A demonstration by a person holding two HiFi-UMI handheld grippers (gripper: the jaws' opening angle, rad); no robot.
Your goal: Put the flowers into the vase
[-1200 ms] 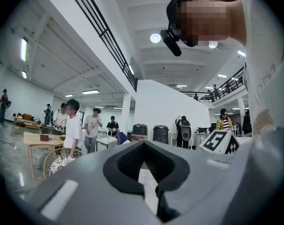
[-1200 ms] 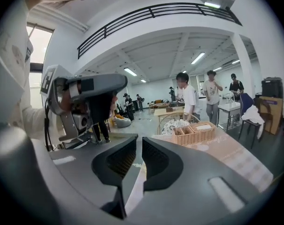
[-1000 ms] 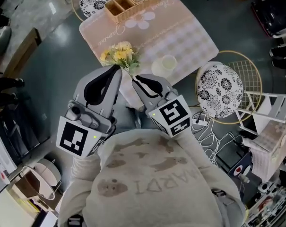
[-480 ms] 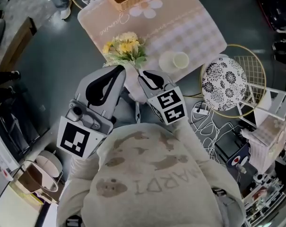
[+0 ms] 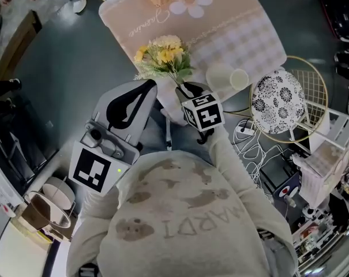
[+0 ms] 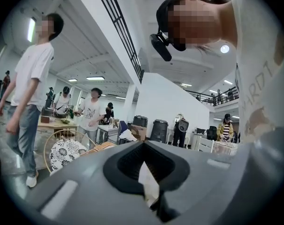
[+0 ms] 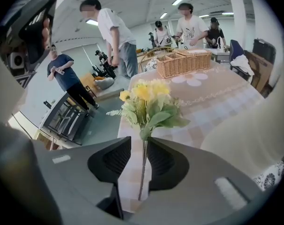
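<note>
Right gripper [image 7: 138, 143] fingers apart, just been opening, loose around the thin stem of the yellow-and-green flower bunch [image 7: 149, 102], centre frame. Left gripper [image 6: 144, 145] fingers together, empty.

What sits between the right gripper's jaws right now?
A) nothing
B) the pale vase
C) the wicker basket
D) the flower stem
D: in the right gripper view the thin flower stem runs up through the gap of the right gripper, whose jaws have just been opening and stand apart.
</note>
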